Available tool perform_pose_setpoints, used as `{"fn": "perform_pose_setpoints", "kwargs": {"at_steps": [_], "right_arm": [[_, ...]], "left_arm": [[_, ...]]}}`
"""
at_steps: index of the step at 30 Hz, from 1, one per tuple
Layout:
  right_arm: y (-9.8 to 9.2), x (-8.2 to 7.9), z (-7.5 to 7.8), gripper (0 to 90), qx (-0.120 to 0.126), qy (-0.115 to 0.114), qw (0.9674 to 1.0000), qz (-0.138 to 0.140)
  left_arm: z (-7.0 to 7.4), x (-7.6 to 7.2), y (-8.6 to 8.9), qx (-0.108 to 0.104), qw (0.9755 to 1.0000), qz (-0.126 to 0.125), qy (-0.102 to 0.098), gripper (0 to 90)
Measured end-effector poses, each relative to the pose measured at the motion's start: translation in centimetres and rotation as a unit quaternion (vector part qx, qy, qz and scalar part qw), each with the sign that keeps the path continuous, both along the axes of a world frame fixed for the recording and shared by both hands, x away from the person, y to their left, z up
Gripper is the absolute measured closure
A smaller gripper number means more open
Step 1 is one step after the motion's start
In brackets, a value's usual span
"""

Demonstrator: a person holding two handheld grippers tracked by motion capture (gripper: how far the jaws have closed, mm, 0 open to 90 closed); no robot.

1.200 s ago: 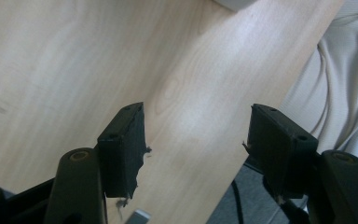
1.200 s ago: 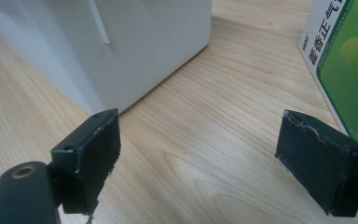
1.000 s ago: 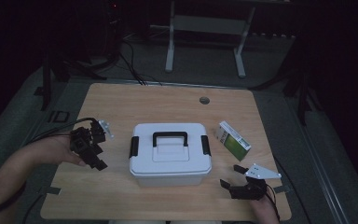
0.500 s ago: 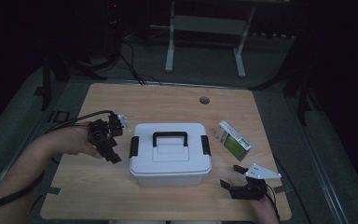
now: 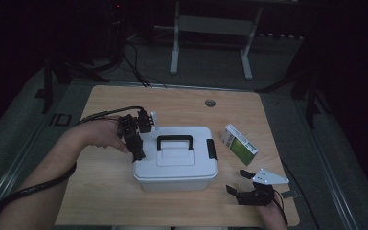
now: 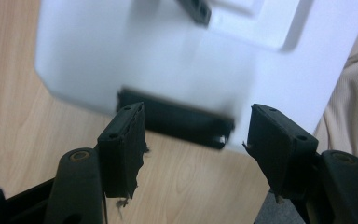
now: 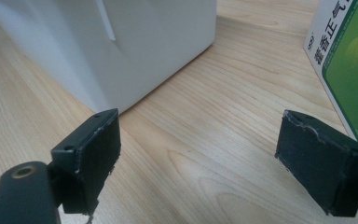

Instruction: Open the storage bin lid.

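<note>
The left gripper point(image 5: 138, 152) hangs over the left end of the white storage box point(image 5: 176, 160), jaws pointing down and standing apart with nothing between them. In the left gripper view point(image 6: 193, 135), the black latch point(image 6: 177, 122) on that end of the box lies just beyond the gap between the two pads, slightly blurred; whether a pad touches it cannot be told. The person's left hand point(image 5: 103, 136) grips the tool body, and its cable runs back along the forearm.

The box is closed: lid seated, black handle point(image 5: 175, 141) lying flat on top, a second black latch point(image 5: 212, 149) on the right end.

The right gripper point(image 5: 237, 184) rests low near the front right corner of the table, well apart from the left one. Its jaws stand wide open and empty. In the right gripper view point(image 7: 198, 154), the front right corner of the box point(image 7: 121, 46) lies ahead to the left of the jaws and the green-and-white carton point(image 7: 349, 60) ahead to the right; bare wood lies between the pads.

From the high view, the carton point(image 5: 239, 144) lies flat just right of the box, not touching it. The table point(image 5: 100, 191) is light wood with a round grommet point(image 5: 210, 102) near its far edge.

The room is dim. A grey floor surrounds the table, with a white stand frame point(image 5: 211, 28) and dark cables beyond the far edge.
</note>
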State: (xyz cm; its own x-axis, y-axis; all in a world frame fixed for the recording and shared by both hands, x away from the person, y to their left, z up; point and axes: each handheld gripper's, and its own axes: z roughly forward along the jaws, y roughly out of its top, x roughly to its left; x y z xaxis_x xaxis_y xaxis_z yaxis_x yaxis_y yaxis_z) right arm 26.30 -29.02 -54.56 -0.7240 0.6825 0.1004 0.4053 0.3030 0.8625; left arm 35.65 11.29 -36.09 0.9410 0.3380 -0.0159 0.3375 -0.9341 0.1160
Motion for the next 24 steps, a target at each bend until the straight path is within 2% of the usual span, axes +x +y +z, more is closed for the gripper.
{"fn": "perform_pose_setpoints", "kwargs": {"at_steps": [3, 5, 6, 16, 21, 24], "right_arm": [[0.1, 0.0, 0.0, 13.5, -0.001, -0.001, 1.0, 0.001], [0.1, -0.1, 0.0, 13.5, 0.0, -0.001, 1.0, 0.002], [0.1, -0.1, 0.0, 13.5, 0.0, -0.001, 1.0, 0.002], [-0.1, -0.1, 0.0, 13.5, 0.005, -0.001, 1.0, 0.004], [-0.1, -0.1, 0.0, 13.5, 0.006, -0.001, 1.0, 0.005], [-0.1, -0.1, 0.0, 13.5, 0.006, -0.001, 1.0, 0.006]], "left_arm": [[0.1, 0.2, -1.1, 0.013, 0.9998, -0.013, -0.005, 37.0], [0.4, 0.6, -1.8, 0.01, 0.9998, -0.015, -0.006, 37.0], [0.5, 0.8, -2.2, 0.011, 0.9997, -0.017, -0.014, 36.9], [0.7, 2.2, -4.7, 0.001, 0.9991, -0.036, -0.023, 37.0], [0.6, 2.9, -5.4, 0.007, 0.9987, -0.04, -0.032, 37.1], [0.5, 3.0, -6.0, 0.008, 0.9978, -0.055, -0.035, 40.6]]}}
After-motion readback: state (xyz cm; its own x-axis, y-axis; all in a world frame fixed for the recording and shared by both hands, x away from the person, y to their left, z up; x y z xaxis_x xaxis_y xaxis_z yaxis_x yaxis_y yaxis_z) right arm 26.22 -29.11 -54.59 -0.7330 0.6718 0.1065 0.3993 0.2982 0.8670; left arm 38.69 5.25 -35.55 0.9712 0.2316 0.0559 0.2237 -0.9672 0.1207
